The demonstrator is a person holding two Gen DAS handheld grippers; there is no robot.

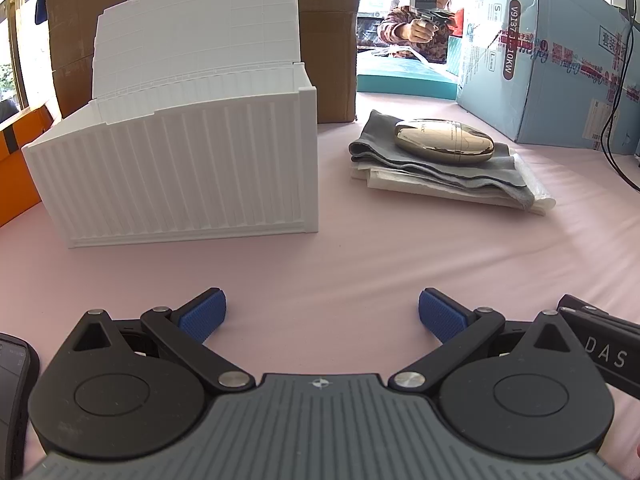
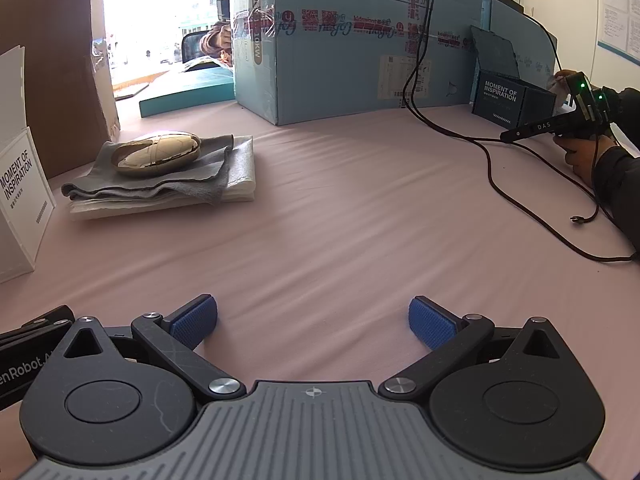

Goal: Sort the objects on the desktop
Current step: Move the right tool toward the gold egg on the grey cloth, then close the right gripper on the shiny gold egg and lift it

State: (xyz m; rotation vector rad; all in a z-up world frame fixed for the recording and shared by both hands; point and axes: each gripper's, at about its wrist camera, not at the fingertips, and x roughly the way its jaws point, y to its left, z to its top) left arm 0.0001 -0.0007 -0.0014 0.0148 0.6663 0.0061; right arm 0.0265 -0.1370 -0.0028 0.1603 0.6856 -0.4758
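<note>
A shiny gold oval case (image 1: pixel 444 142) (image 2: pixel 156 153) lies on a folded grey cloth (image 1: pixel 440 172) (image 2: pixel 160 184) stacked over white sheets. Left of the stack stands a white ribbed storage box (image 1: pixel 180 176) with its lid raised; the right wrist view shows its end at the far left (image 2: pixel 20 200). My left gripper (image 1: pixel 322 316) is open low over the pink table cover, well short of the box and the stack. Equally wide open and holding nothing, my right gripper (image 2: pixel 313 322) hovers near the table's front, with the stack ahead to its left.
A brown carton (image 1: pixel 328 40) stands behind the white box, and a large blue carton (image 2: pixel 360 40) runs along the back. A small dark box (image 2: pixel 508 96) sits at the back right. A black cable (image 2: pixel 500 168) trails across the right side. Another person's hand holds a gripper (image 2: pixel 576 120) there.
</note>
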